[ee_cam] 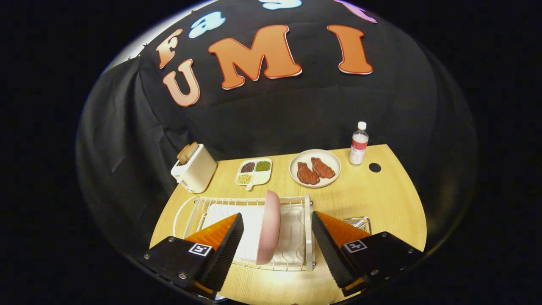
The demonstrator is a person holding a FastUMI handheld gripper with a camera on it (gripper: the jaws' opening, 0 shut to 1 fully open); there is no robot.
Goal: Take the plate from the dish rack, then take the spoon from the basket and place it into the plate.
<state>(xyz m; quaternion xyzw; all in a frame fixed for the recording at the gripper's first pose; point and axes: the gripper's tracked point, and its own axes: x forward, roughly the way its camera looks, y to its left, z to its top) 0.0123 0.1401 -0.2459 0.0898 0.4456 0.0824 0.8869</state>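
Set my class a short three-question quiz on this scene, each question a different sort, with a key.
1. True or false: the pink plate stands on edge in the dish rack.
2. What lies on the round white dish beyond the rack?
A) toast B) two pieces of meat C) beans
3. Fill in: the gripper is ____, the plate between its fingers, untouched.

Key: 1 true; 2 B; 3 open.

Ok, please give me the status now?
Gripper open, fingers either side of pink plate. Plate upright in dish rack, not gripped. Nothing in the way.
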